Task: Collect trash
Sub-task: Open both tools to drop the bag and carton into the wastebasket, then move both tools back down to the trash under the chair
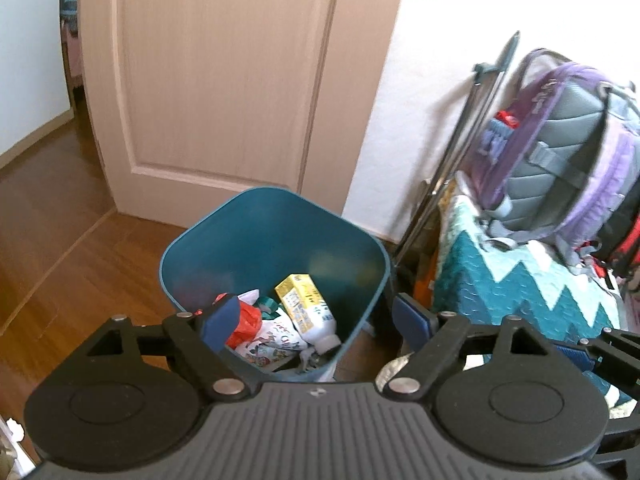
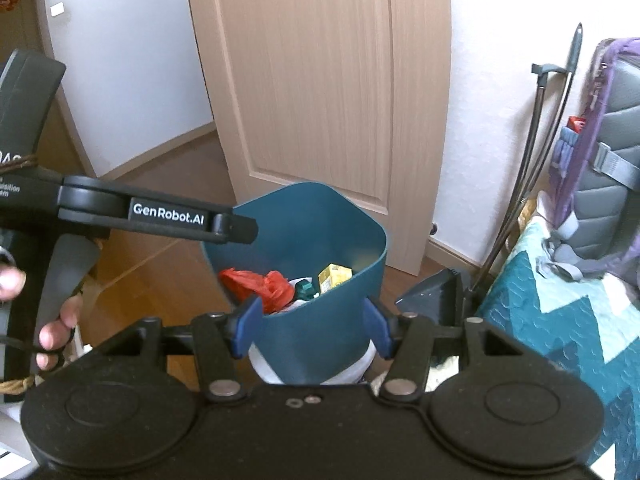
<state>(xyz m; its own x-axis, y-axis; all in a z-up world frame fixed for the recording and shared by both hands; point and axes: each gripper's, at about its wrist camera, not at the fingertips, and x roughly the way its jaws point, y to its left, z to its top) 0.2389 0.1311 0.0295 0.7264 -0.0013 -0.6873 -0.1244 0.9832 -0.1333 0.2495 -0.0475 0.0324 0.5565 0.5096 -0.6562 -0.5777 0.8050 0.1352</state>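
A teal trash bin [image 1: 208,240] stands on the wood floor before a door; it also shows in the right wrist view [image 2: 312,336]. Inside lie a red plastic bag [image 1: 248,322] [image 2: 260,284], a yellow carton [image 1: 298,294] [image 2: 334,276], a printed pouch [image 1: 276,340] and a white bottle [image 1: 320,334]. My left gripper [image 1: 318,322] is open and empty above the bin's near rim. My right gripper [image 2: 312,328] is open and empty, its blue pads on either side of the bin's near wall. The left gripper's finger [image 2: 168,220] reaches over the bin's left rim in the right wrist view.
A pale wooden door [image 1: 224,80] stands behind the bin. A teal zigzag blanket [image 1: 520,288] with a purple-grey backpack [image 1: 560,152] lies to the right. Metal poles [image 1: 460,160] lean on the wall. A dark dustpan [image 2: 436,292] sits right of the bin.
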